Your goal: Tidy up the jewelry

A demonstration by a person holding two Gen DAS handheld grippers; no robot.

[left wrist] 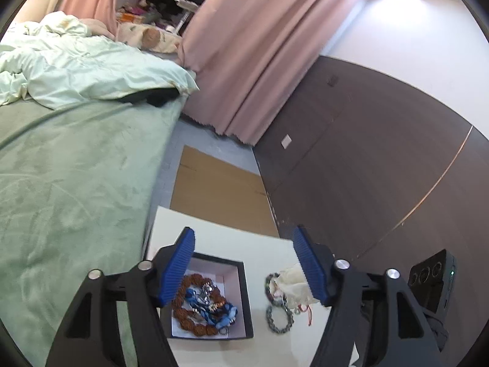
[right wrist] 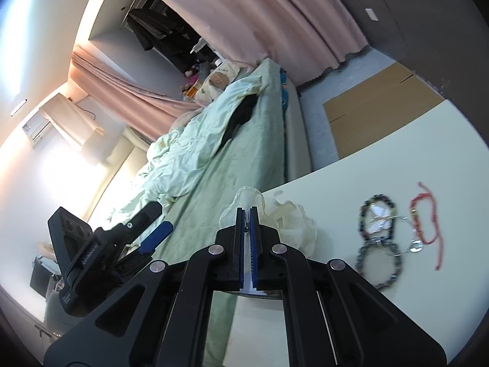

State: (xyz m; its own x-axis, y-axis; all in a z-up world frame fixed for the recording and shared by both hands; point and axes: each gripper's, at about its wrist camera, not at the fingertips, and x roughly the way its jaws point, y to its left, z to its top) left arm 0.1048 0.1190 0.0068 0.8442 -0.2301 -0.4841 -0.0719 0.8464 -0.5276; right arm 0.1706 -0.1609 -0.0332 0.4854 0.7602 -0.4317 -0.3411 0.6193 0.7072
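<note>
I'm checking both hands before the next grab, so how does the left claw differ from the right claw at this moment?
The left claw stands open with nothing between its blue pads, while the right claw is shut on the sheer pouch. The left claw hovers over the black box of jewelry; the right claw sits at the white table's edge, beside the loose bracelets. Both have black frames with ribbed blue pads.

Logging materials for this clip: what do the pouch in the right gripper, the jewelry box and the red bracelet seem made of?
Pouch: sheer cream fabric, likely organza; translucent, ruffled edge, pinched by the right gripper. Jewelry box: probably rigid card, matte black walls, pale lining. Red bracelet: thin cord or thread, limp with loose ends.
</note>
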